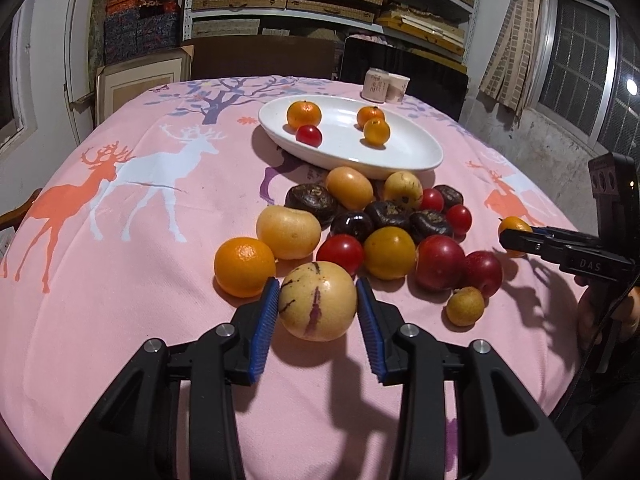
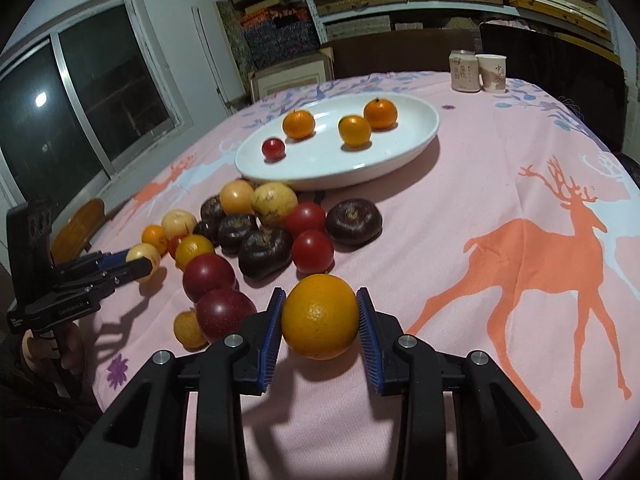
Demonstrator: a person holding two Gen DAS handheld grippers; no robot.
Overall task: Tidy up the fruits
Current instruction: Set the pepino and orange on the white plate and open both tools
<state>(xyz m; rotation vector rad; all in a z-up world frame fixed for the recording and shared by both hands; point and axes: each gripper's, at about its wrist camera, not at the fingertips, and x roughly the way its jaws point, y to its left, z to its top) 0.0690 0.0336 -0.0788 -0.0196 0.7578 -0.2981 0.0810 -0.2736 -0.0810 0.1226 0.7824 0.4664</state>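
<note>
Pink deer tablecloth (image 2: 500, 168) has loads of bare room to the right of the right gripper (image 2: 320, 322), which is clamped on an orange (image 2: 320, 316). Left gripper (image 1: 318, 306) is clenched around a pale purple-streaked fruit (image 1: 317, 300), with the fruit pile (image 1: 380, 224) crowding just ahead and the white plate (image 1: 400, 152) beyond that.
</note>
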